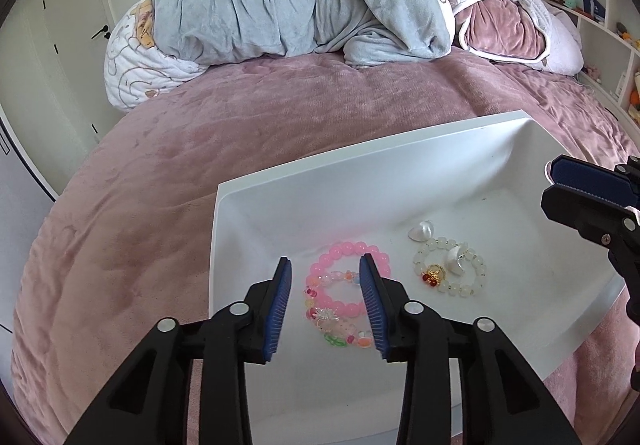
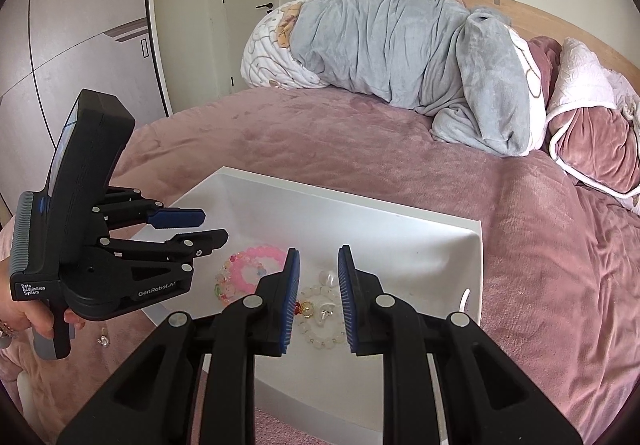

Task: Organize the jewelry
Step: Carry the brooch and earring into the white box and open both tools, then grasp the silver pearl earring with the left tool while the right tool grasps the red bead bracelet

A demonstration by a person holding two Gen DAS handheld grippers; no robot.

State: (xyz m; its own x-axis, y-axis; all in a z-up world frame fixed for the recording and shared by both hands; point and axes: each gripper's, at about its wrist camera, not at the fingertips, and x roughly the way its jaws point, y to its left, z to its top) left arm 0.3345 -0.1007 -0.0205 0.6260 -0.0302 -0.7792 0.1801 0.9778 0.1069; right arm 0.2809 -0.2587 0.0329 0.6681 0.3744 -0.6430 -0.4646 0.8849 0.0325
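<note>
A white tray [image 1: 256,213] lies on the pink bed. In it are a pink bead bracelet [image 1: 340,277], a multicoloured charm bracelet [image 1: 340,329], a white bead bracelet [image 1: 476,277] with a gold charm, and two white shell earrings [image 1: 422,231]. My left gripper [image 1: 326,265] is open and empty above the pink bracelet. My right gripper [image 2: 318,257] is open and empty above the white bracelet [image 2: 320,341]; it also shows at the right edge of the left wrist view [image 1: 550,179]. The left gripper shows in the right wrist view [image 2: 216,227].
A small earring [image 2: 103,340] lies on the bed cover left of the tray [image 2: 400,221]. Grey and pink rolled blankets [image 1: 300,1] lie at the head of the bed. Shelves [image 1: 600,5] stand at the right, wardrobe doors [image 2: 80,45] at the left.
</note>
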